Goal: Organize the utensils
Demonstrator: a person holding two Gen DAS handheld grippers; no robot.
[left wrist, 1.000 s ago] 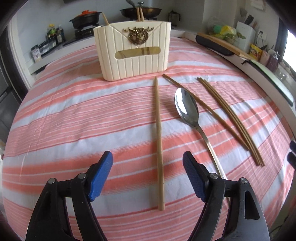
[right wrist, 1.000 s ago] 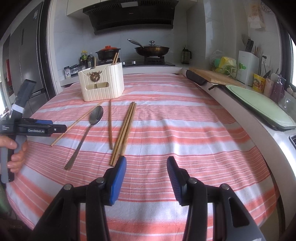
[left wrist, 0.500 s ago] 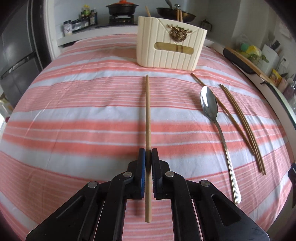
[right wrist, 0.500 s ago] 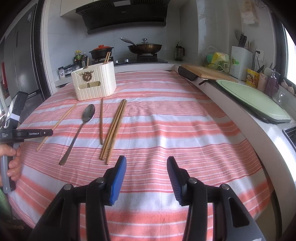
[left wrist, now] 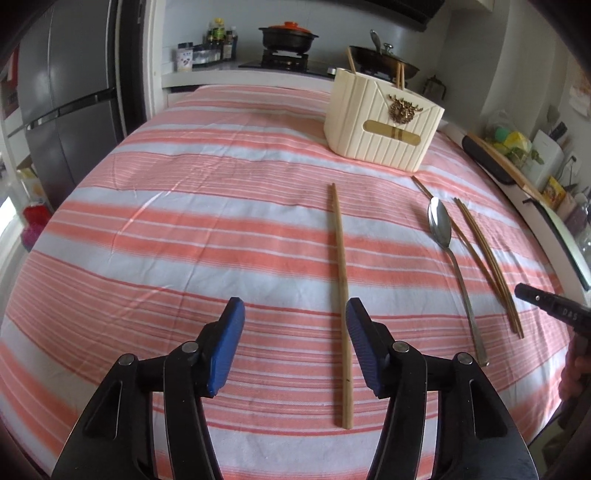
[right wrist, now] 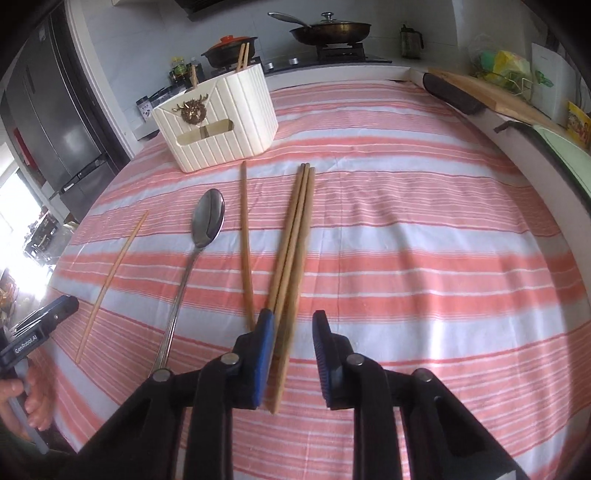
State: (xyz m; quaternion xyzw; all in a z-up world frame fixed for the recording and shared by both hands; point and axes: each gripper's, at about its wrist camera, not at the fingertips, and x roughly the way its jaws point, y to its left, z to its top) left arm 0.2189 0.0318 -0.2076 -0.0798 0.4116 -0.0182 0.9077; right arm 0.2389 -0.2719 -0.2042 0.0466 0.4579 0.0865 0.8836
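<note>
My left gripper [left wrist: 295, 332] stands over the striped cloth with its jaws opening. A pale chopstick [left wrist: 341, 295] lies flat between them, close to the right pad and untouched. My right gripper [right wrist: 292, 325] is low over a bundle of brown chopsticks [right wrist: 291, 243]. Its jaws are closing with the bundle's near ends between them, against the left pad and clear of the right one. A steel spoon [right wrist: 208, 218] and a single brown chopstick [right wrist: 245, 240] lie to the left of the bundle. A cream ribbed holder [right wrist: 218, 118] with chopsticks in it stands behind.
The striped tablecloth [left wrist: 184, 240] covers a round-edged table. Behind it is a stove with a pot [left wrist: 288, 35] and a pan [right wrist: 328, 29], at the left a fridge [left wrist: 70, 110]. A cutting board [right wrist: 491, 92] and a green tray line the right counter.
The left gripper shut on the pale chopstick, then opened and shifted left, leaving it on the cloth. The right gripper moved forward and down over the bundle and its jaws narrowed.
</note>
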